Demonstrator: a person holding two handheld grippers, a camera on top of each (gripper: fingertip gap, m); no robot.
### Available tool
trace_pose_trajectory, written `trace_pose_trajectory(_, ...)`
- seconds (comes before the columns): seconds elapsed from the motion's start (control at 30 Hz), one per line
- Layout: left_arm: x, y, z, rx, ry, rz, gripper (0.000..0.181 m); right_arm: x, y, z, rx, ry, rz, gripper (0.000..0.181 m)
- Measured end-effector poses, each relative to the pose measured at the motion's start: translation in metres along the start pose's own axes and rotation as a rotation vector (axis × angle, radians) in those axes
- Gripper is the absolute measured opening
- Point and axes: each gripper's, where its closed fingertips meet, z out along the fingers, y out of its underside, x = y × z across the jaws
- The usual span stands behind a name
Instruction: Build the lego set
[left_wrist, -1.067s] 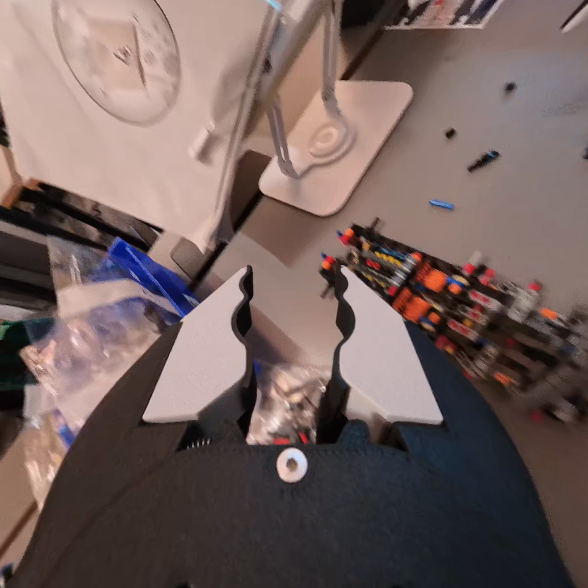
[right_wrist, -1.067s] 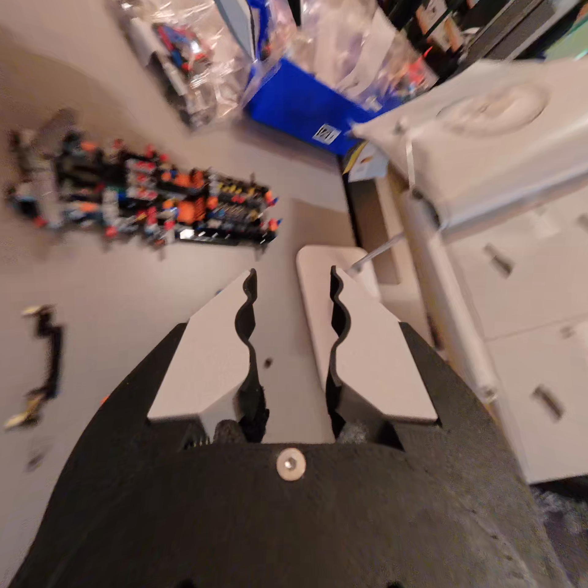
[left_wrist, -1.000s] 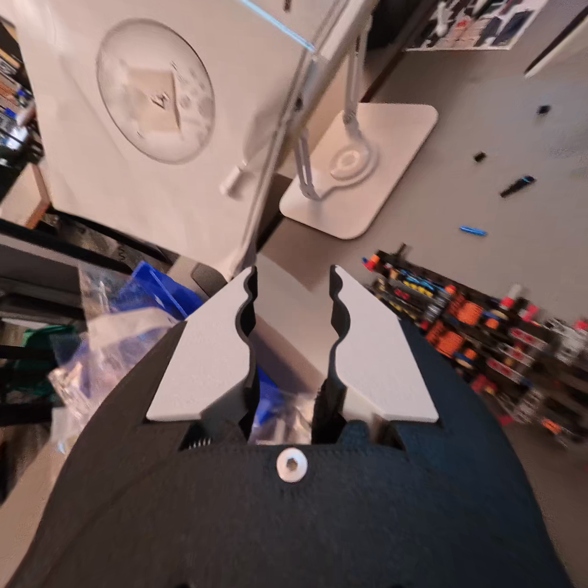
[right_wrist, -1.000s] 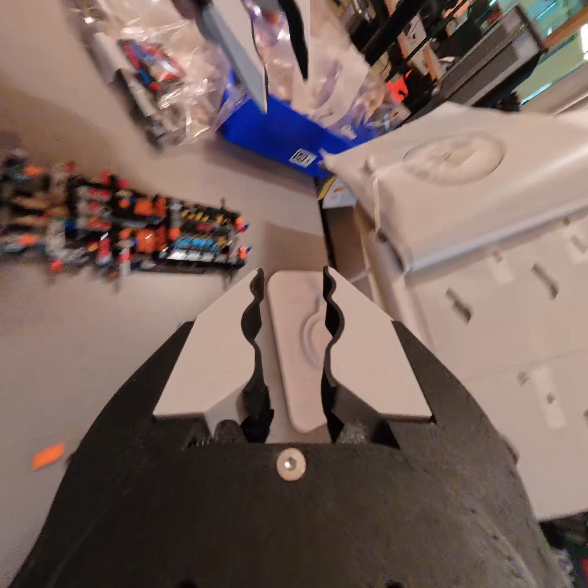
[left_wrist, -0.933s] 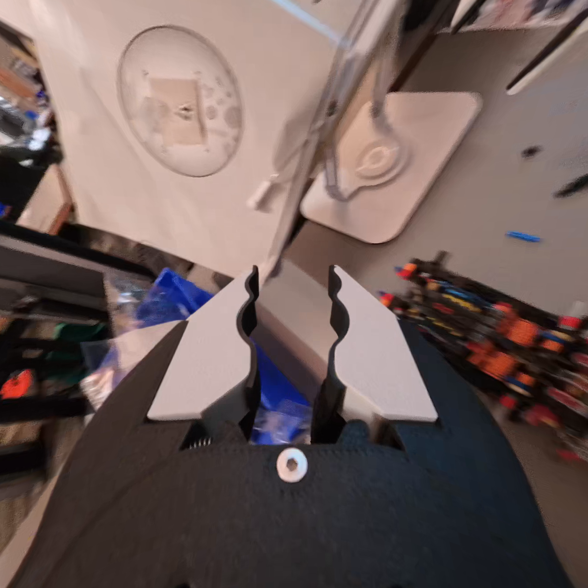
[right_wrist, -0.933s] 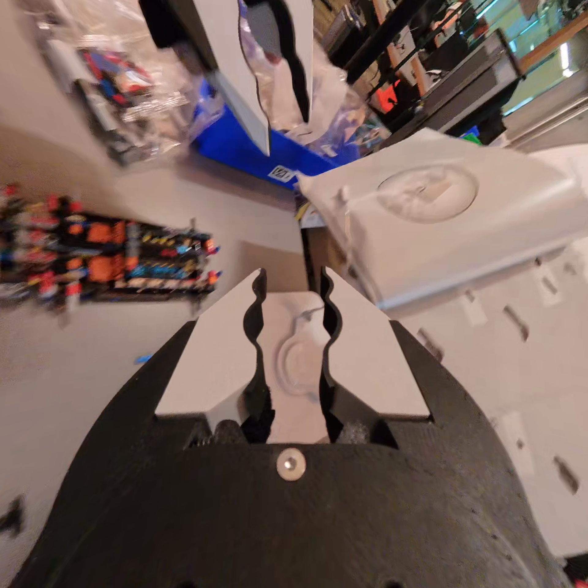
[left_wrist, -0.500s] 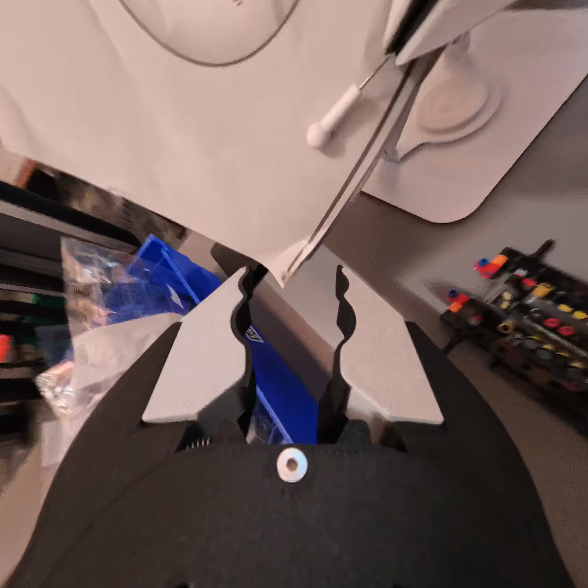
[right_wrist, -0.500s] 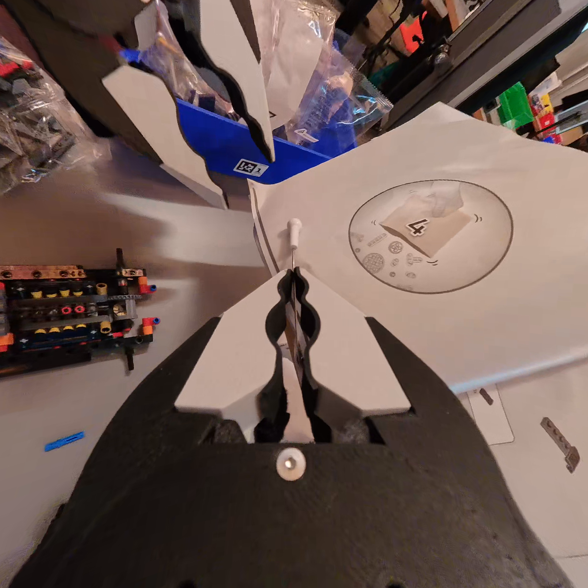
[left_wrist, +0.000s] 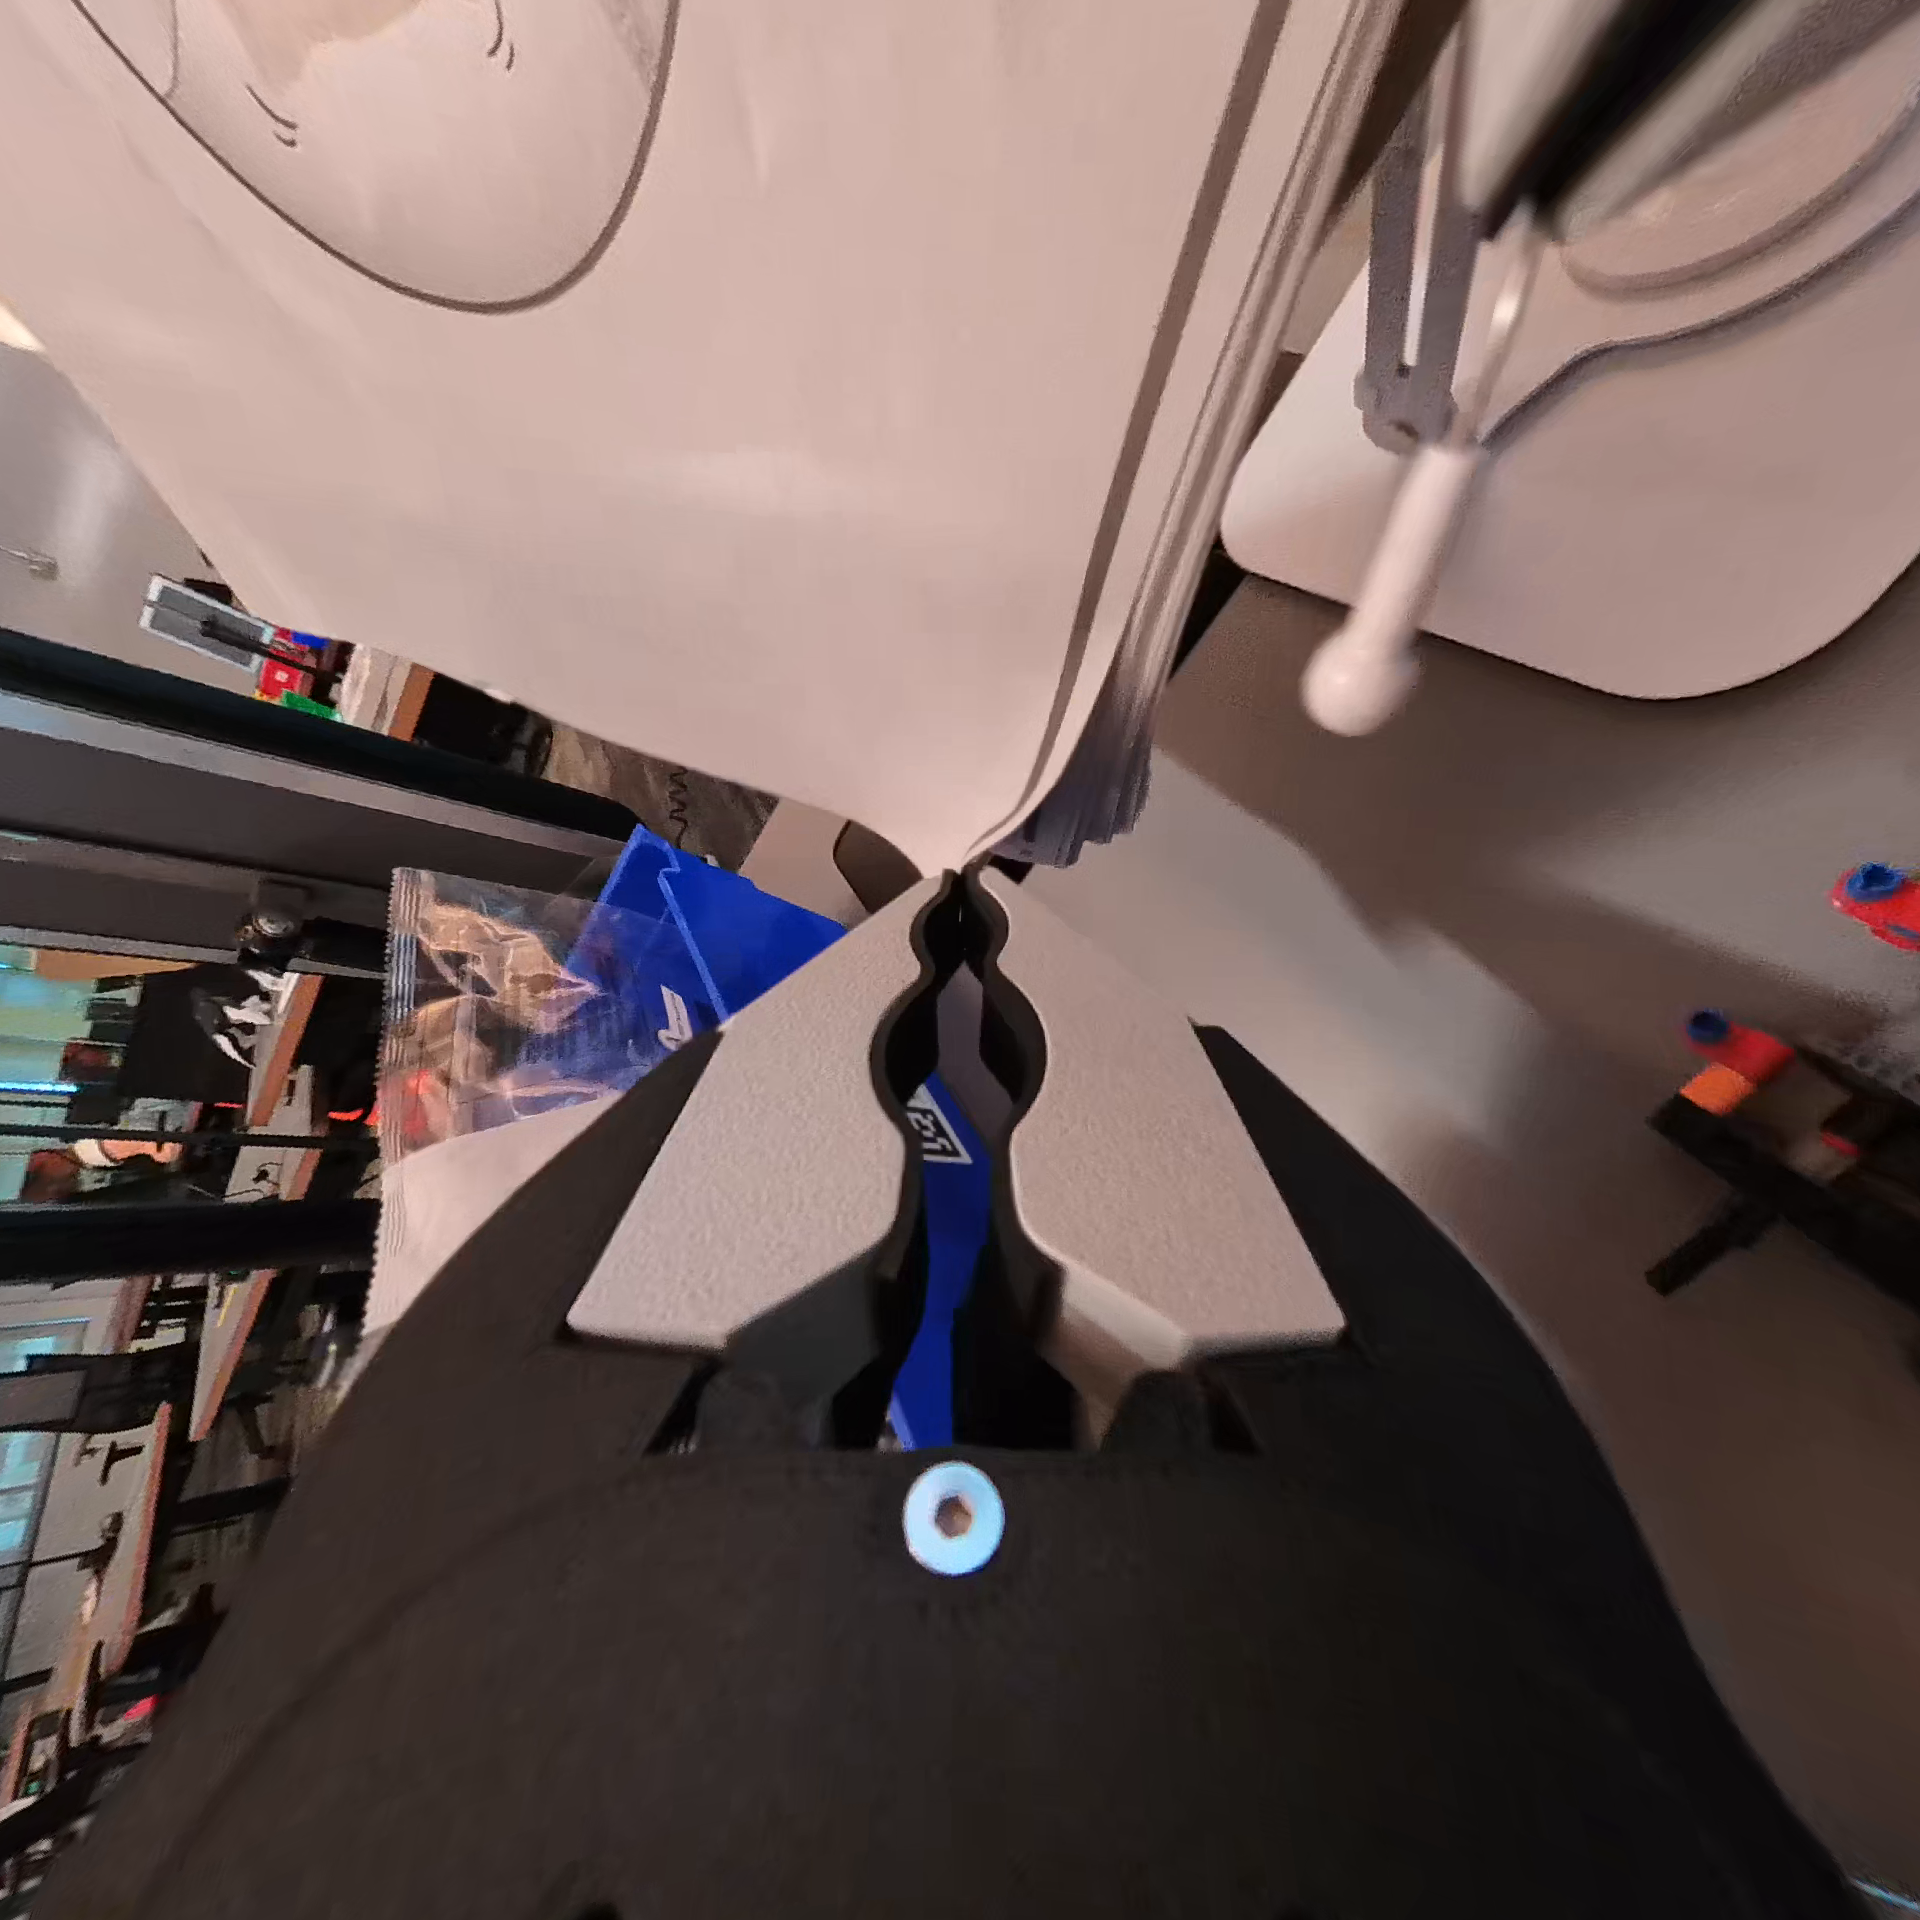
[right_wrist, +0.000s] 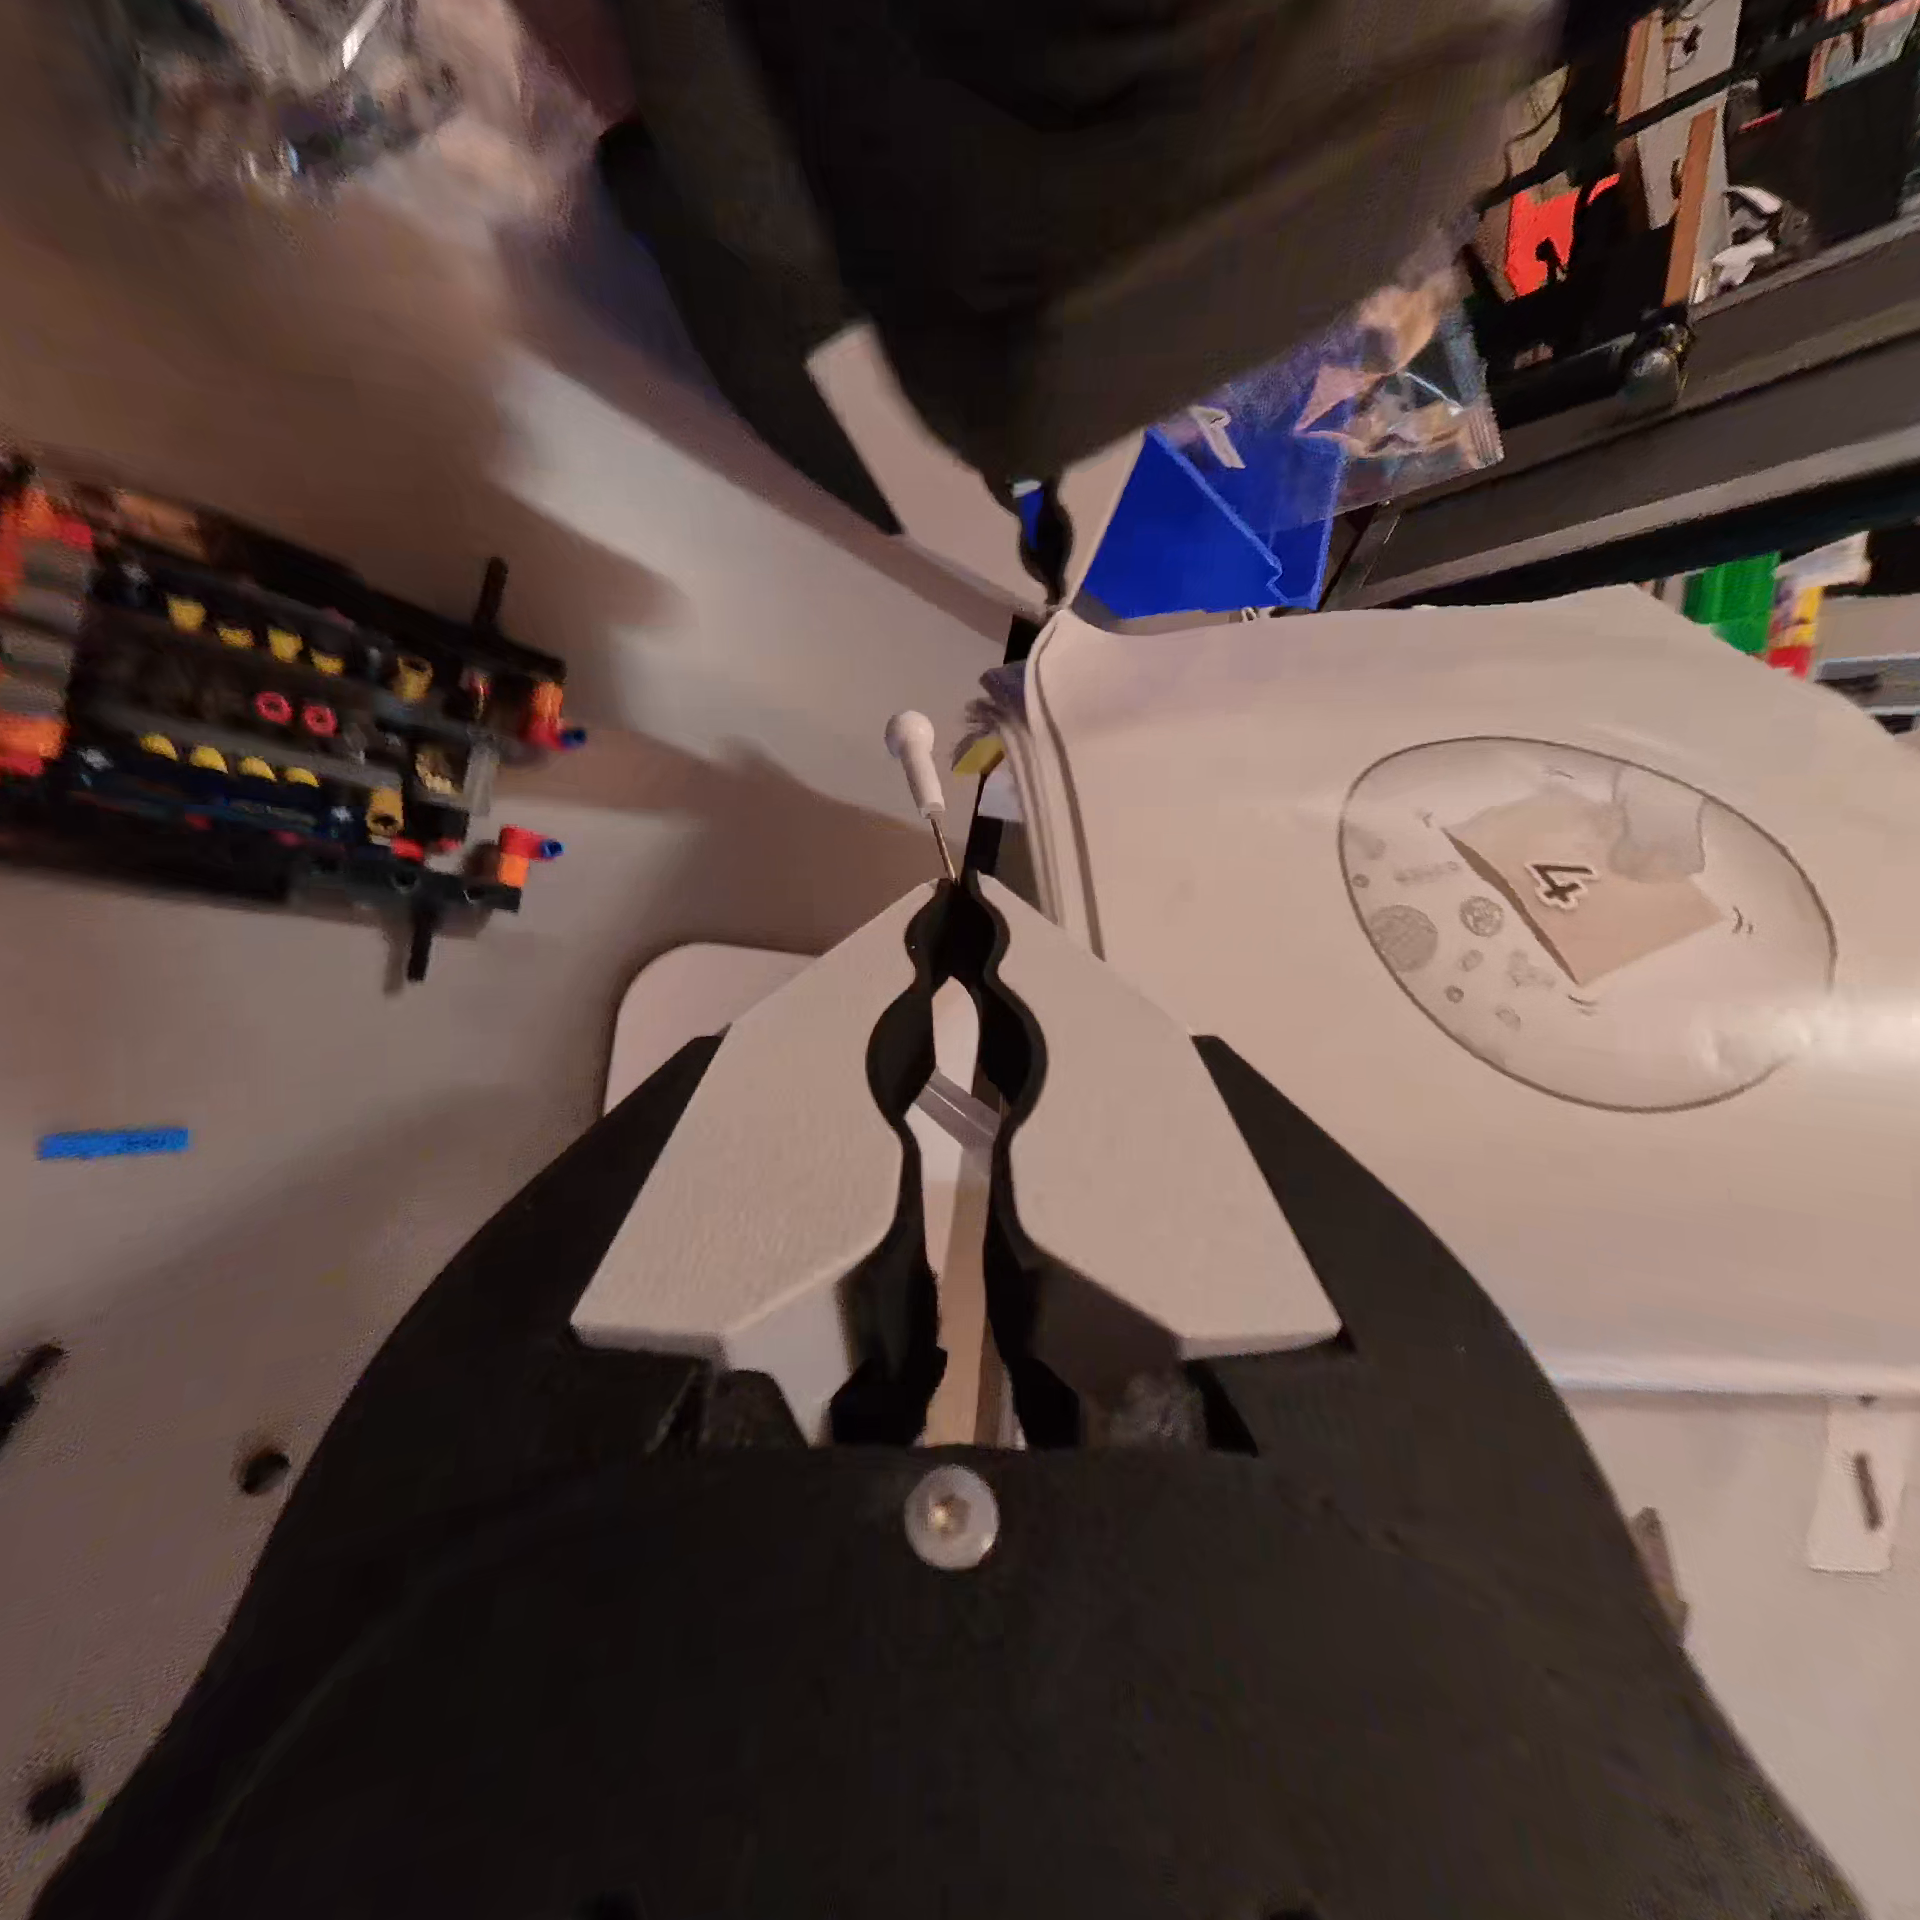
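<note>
The left gripper (left_wrist: 961, 883) has its fingers (left_wrist: 790, 1122) pressed together on the corner of a page of the instruction booklet (left_wrist: 665, 436), pinching the loose sheet just where it curls away from the stack of pages. The booklet sits propped on a white stand, whose flat base (left_wrist: 1621, 540) rests on the desk (left_wrist: 1455, 883) to the right, and a thin wire arm with a white knob (left_wrist: 1361, 665) hangs beside the page edges.

The right gripper (right_wrist: 956, 888) has its fingers (right_wrist: 790, 1143) closed narrowly on the metal wire of that page-holding arm, just below the white knob (right_wrist: 912, 740). In the right wrist view the left gripper (right_wrist: 1044, 582) shows at the far side, its tips meeting the page corner at the top of the booklet (right_wrist: 1351, 1143). The open page bears a large round drawing (right_wrist: 1579, 925).

The partly built lego model (right_wrist: 270, 727), a long black frame studded with red, orange, yellow and blue pieces, lies on the desk well to the left of the booklet, apart from both grippers. A small blue piece (right_wrist: 114, 1143) lies on the desk nearer than the model. Behind the booklet stands a blue bin (right_wrist: 1195, 561) with clear plastic bags (left_wrist: 488, 997) in it.
</note>
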Motion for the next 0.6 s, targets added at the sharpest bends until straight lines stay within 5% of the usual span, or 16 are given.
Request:
trace_pose_trajectory(0.03, -0.002, -0.002, 0.0, 0.008, -0.012, -0.013, 0.0, -0.002, 0.002, 0.001, -0.023, 0.011, -0.041, 0.0)
trace_pose_trajectory(0.23, -0.019, -0.011, -0.009, 0.06, -0.057, -0.121, 0.0, -0.004, 0.008, 0.007, -0.117, 0.115, -0.201, 0.001)
trace_pose_trajectory(0.33, -0.026, -0.018, -0.018, 0.104, -0.071, -0.161, 0.0, -0.008, 0.009, 0.007, -0.142, 0.127, -0.208, 0.02)
trace_pose_trajectory(0.47, -0.038, -0.037, -0.037, 0.187, -0.129, -0.153, 0.0, -0.015, 0.002, -0.002, -0.109, 0.178, -0.214, 0.044)
trace_pose_trajectory(0.6, -0.046, -0.066, -0.06, 0.262, -0.16, -0.128, 0.0, -0.019, -0.014, -0.032, 0.01, 0.2, -0.152, 0.046)
